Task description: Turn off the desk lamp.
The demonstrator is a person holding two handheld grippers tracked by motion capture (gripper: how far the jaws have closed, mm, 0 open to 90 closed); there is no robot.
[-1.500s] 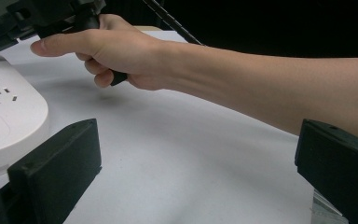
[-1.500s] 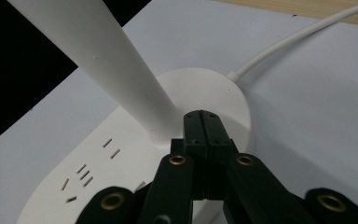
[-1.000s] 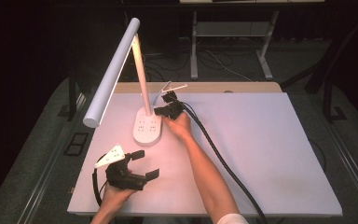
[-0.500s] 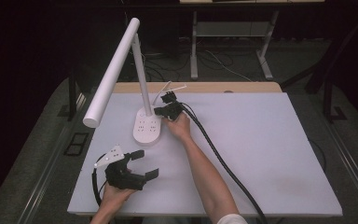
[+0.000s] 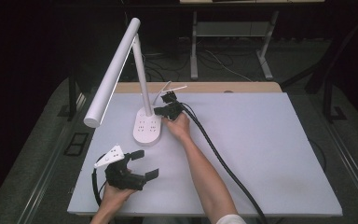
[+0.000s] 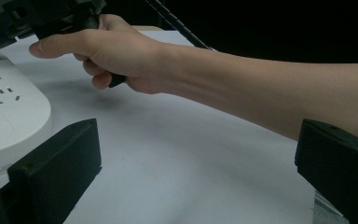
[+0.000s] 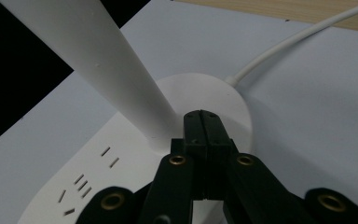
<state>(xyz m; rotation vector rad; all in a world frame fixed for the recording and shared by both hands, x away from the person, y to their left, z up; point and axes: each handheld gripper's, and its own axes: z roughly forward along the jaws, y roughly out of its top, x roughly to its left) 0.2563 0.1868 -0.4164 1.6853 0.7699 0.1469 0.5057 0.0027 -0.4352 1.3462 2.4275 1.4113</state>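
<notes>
A white desk lamp stands at the table's back left, its long head (image 5: 114, 70) slanting out over the left edge from a thin stem (image 5: 141, 74). Its oval base (image 5: 148, 127) carries rows of socket slots. My right gripper (image 5: 157, 111) is shut with nothing between its jaws. In the right gripper view its closed tips (image 7: 203, 119) sit right at the top of the base (image 7: 223, 93), beside the foot of the stem (image 7: 98, 60). My left gripper (image 5: 145, 163) rests open near the front left of the table. Its jaws stand wide apart (image 6: 196, 172) with only bare table between them.
A white cable (image 7: 298, 39) leaves the back of the lamp base towards the wooden strip (image 5: 200, 87) at the table's far edge. A thick black cable (image 5: 219, 161) trails from the right gripper across the grey table (image 5: 270, 154) to its front edge. The person's right forearm (image 6: 242, 88) crosses in front of the left gripper.
</notes>
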